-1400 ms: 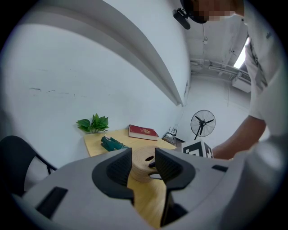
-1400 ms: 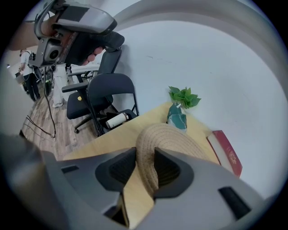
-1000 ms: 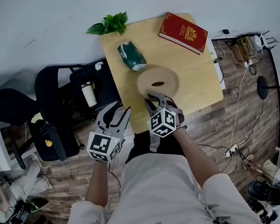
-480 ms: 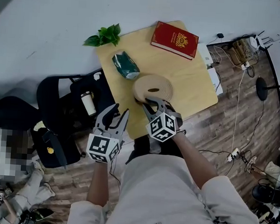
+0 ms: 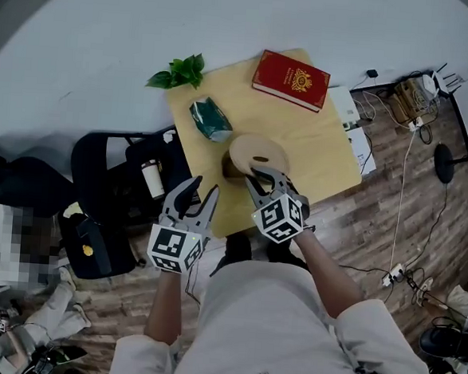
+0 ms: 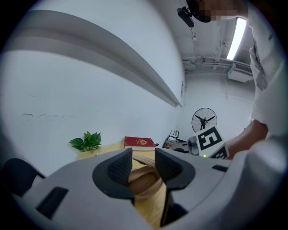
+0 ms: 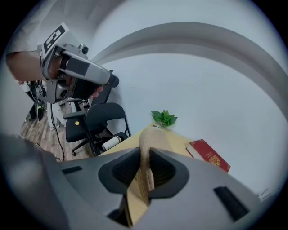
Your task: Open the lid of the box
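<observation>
Right claw (image 5: 264, 179) had just been closing and was clenched on the lid (image 5: 256, 150) rim. The lid was flat a second ago, now tipped up off the box (image 5: 230, 168), mid-frame on the counter (image 5: 324, 148). Left claw (image 5: 199, 194) was released and empty. Opening looked underway.

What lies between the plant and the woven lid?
A green packet sits between the plant and the woven lid, clearest in the head view.
</observation>
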`<state>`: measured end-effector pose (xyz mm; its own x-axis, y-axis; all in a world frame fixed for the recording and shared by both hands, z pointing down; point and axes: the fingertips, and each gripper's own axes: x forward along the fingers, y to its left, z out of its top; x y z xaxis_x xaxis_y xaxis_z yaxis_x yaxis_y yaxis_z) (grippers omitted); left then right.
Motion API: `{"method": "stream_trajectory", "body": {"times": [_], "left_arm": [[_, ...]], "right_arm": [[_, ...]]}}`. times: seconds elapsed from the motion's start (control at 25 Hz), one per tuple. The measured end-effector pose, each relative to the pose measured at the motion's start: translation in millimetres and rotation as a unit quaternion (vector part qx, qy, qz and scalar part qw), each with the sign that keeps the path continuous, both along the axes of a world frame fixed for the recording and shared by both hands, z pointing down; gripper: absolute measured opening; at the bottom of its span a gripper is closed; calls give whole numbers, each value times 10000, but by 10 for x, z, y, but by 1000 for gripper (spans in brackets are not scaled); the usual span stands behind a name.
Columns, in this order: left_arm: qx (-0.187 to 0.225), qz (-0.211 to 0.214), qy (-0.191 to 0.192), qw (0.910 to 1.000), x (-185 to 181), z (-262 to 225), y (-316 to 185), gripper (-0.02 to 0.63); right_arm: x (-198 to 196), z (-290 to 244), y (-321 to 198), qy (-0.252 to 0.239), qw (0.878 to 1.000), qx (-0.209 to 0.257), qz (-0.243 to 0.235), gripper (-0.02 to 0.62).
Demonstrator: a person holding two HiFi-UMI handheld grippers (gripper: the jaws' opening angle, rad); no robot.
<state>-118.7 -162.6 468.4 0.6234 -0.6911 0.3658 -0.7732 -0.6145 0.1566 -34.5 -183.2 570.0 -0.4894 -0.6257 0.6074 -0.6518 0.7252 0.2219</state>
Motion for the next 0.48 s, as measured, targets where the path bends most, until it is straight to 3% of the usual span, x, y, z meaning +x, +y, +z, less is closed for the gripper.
{"method": "stream_trajectory", "body": {"times": [0.48], "left_arm": [[250, -419, -144, 9987, 363, -246, 186, 153]], "right_arm": [[518, -478, 63, -920, 9956, 53, 158, 66]]}}
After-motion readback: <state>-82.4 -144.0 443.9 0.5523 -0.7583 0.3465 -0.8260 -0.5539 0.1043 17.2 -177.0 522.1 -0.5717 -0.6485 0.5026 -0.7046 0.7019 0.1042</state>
